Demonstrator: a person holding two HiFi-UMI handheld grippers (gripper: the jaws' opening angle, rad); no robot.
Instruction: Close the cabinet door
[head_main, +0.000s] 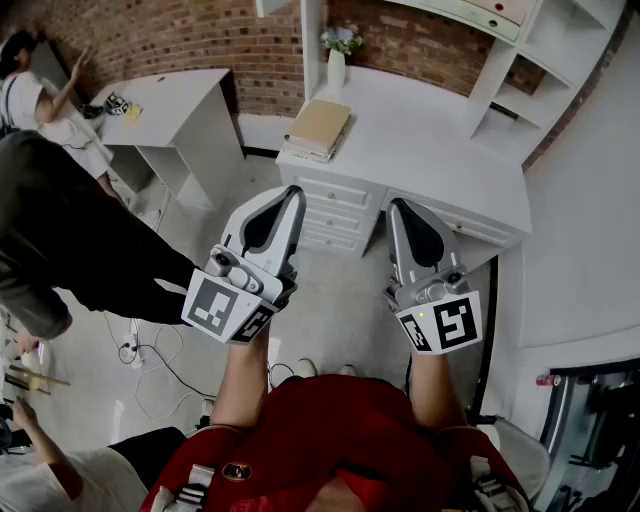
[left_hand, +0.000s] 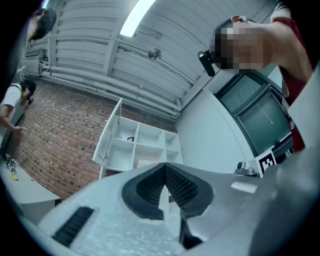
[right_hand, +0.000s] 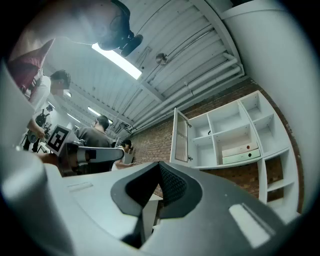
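Remote op, start of the job: both tools are raised toward the wall shelves, door not yet touched. My left hand-held gripper (head_main: 289, 196) and right hand-held gripper (head_main: 401, 207) sit side by side over the floor, short of the white tabletop (head_main: 440, 140) at 12 o'clock, which carries a stack of books (head_main: 318, 128) and a vase (head_main: 337, 62). Both are pinched together w/ nothing between the pads, as each gripper view confirms.

The cabinet door (right_hand: 181, 135) stands wide open on the left side of the shelf unit (right_hand: 235, 131), swung out toward me, high above the tabletop. From the right jaws it sits at approx. 1 o'clock; in the left gripper view the same door (left_hand: 107, 138) is at 10 o'clock.

My read: a thin framed panel, stiff, light, free-swinging on its hinges. Centre pane may be glass, can't confirm, so treat as fragile. No grasp needed; push w/ the pinched tips on the frame's free edge, away from the hinge side, for max leverage. Painted frame prob. slick, so press square-on and slow to avoid a slam.
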